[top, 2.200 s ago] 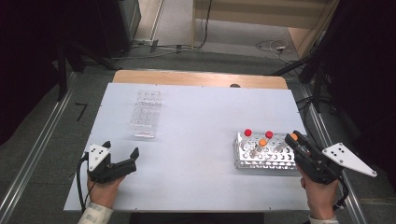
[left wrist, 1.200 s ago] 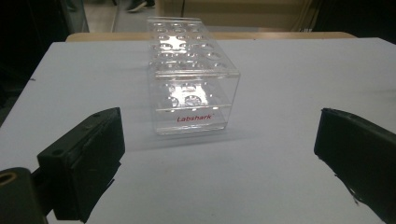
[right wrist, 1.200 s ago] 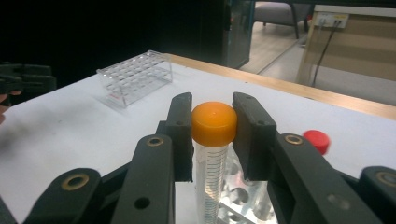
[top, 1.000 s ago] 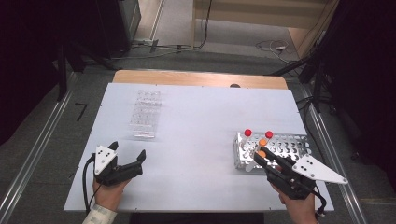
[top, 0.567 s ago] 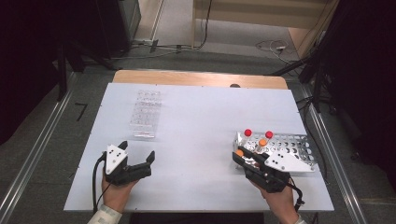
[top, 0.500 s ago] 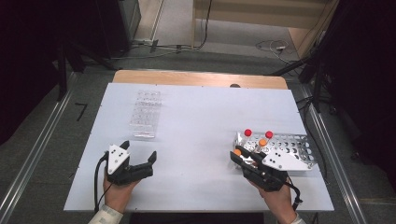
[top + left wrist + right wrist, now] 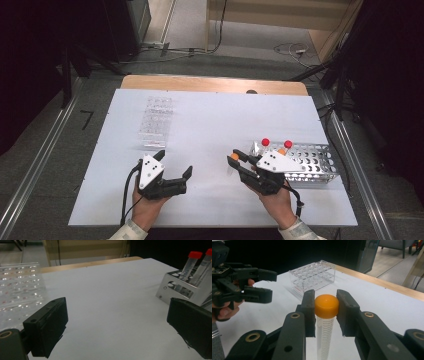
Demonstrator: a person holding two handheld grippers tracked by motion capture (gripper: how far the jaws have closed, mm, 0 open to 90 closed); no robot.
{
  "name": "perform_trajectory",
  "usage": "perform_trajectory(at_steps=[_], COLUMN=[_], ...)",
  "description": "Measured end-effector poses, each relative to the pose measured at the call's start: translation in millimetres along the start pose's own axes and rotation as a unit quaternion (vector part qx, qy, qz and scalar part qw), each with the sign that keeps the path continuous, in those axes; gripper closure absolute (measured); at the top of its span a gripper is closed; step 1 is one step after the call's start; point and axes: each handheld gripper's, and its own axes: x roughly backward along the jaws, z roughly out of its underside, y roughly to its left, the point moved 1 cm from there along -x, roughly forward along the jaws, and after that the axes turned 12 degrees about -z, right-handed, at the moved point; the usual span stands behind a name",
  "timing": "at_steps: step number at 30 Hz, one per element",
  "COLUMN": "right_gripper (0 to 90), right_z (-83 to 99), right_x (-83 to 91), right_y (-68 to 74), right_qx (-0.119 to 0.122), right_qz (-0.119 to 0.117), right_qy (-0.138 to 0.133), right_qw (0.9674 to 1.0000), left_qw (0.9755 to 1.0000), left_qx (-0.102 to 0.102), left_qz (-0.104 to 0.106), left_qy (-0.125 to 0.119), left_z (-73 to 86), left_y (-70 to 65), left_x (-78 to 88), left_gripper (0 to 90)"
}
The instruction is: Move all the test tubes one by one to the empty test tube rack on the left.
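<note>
Progress stood at an early stage: the right gripper [image 7: 325,312] had its jaws clamped on the orange-capped tube [image 7: 325,322], carried over the white table [image 7: 210,125], between the metal rack [image 7: 312,162] and the clear rack [image 7: 156,120]. Two red-capped tubes [image 7: 190,263] remained in the metal rack. The left gripper [image 7: 175,172] hung open and empty, and the clear rack apparently held nothing yet.
</note>
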Motion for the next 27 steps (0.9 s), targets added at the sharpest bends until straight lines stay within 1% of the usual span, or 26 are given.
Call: perform_trajectory(at_steps=[2,6,8,9,10,12,13,14,15,16,18,19,23,24,27], right_gripper=[67.4,67.3,67.3,67.3,67.3,67.3,67.3,67.3,67.3,67.3,67.3,67.3,67.3,67.3,67.3], right_z=[-0.1,-1.9,-3.3,-4.7,-4.7,-5.7,-6.5,-6.5,-7.6,-7.6,-9.2,-10.4,-10.4,-10.2,-9.8], right_x=[-2.6,-17.2,-22.6,-27.1,-27.1,-31.0,-34.4,-34.4,-37.8,-37.8,-41.2,-44.5,-49.7,-51.0,-53.7], right_y=[-0.4,-0.6,0.0,2.0,2.0,4.1,5.7,5.7,7.5,7.5,9.5,11.6,14.7,14.7,16.1], right_qx=[0.001,0.001,-0.001,0.002,0.002,0.006,0.005,0.005,0.006,0.006,0.005,0.008,0.009,0.012,0.009], right_qz=[0.000,-0.004,-0.007,-0.011,-0.011,-0.016,-0.019,-0.019,-0.022,-0.022,-0.025,-0.030,-0.036,-0.037,-0.041], right_qy=[0.001,0.004,0.004,0.004,0.004,0.004,0.004,0.004,0.005,0.005,0.004,0.006,0.011,0.011,0.013], right_qw=[1.0000,1.0000,1.0000,0.9999,0.9999,0.9999,0.9998,0.9998,0.9997,0.9997,0.9997,0.9995,0.9993,0.9992,0.9990], left_qw=[0.9999,0.9995,0.9990,0.9987,0.9984,0.9977,0.9975,0.9968,0.9964,0.9959,0.9948,0.9947,0.9942,0.9941,0.9942], left_qx=[-0.001,-0.008,-0.013,-0.015,-0.017,-0.020,-0.020,-0.022,-0.023,-0.026,-0.033,-0.033,-0.034,-0.036,-0.038], left_qz=[0.011,0.030,0.042,0.047,0.054,0.064,0.067,0.076,0.081,0.086,0.096,0.096,0.101,0.102,0.099], left_qy=[-0.003,-0.006,-0.008,-0.007,-0.008,-0.009,-0.011,-0.011,-0.011,-0.012,-0.010,-0.012,-0.014,-0.015,-0.017], left_z=[-2.0,-4.9,-5.6,-6.0,-6.4,-7.2,-7.4,-7.6,-7.6,-7.5,-7.2,-7.1,-8.0,-8.3,-8.0], left_y=[-6.1,-16.8,-22.1,-24.6,-26.8,-31.1,-32.6,-34.6,-36.0,-37.7,-40.5,-41.0,-41.0,-40.9,-40.8], left_x=[-2.5,-6.6,-8.3,-9.1,-10.0,-11.7,-12.4,-13.4,-14.0,-15.0,-16.8,-17.3,-17.9,-17.9,-18.1], left_gripper=[4.6,6.7,10.4,14.1,14.1,17.5,22.0,22.0,27.9,27.9,32.6,37.6,45.8,47.4,52.3])
